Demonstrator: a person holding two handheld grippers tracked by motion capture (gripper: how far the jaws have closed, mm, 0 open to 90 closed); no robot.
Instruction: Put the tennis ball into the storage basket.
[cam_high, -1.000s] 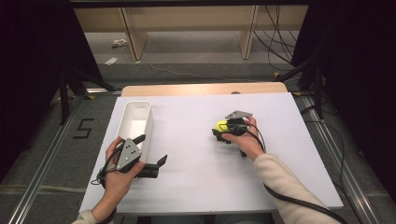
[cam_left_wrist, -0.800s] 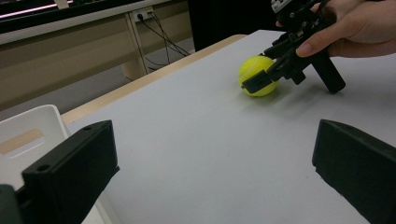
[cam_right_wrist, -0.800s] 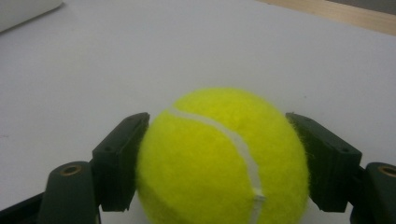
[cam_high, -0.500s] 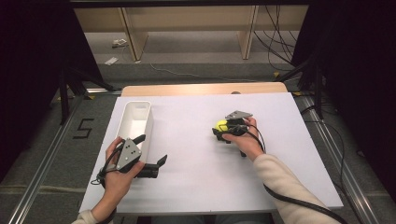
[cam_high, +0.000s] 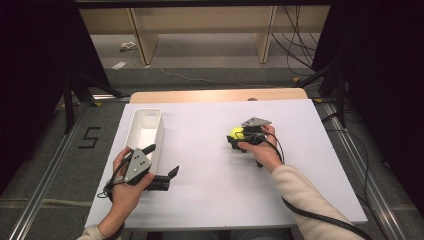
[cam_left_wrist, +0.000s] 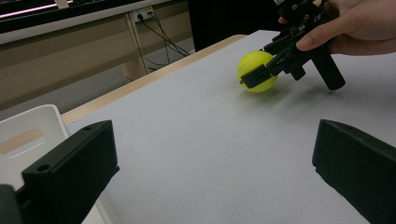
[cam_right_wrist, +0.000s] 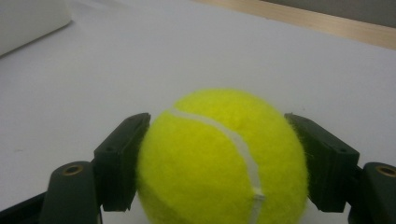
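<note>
A yellow tennis ball (cam_high: 235, 132) rests on the white tabletop (cam_high: 210, 200), right of centre. My right gripper (cam_high: 235, 140) is shut on it. In the right gripper view both black pads (cam_right_wrist: 122, 161) press against the sides of the ball (cam_right_wrist: 219, 158). The left gripper view shows the same ball (cam_left_wrist: 254, 63) held in those jaws by a hand. My left gripper (cam_high: 162, 160) lies low at the front left, held in the other hand beside the bin. Its jaws (cam_left_wrist: 212, 156) stand wide open with nothing between them.
A long white bin (cam_high: 131, 131) stands at the table's left side and looks empty inside. A wooden strip (cam_high: 215, 95) runs along the far edge of the table. Cables trail from both grippers toward the front edge.
</note>
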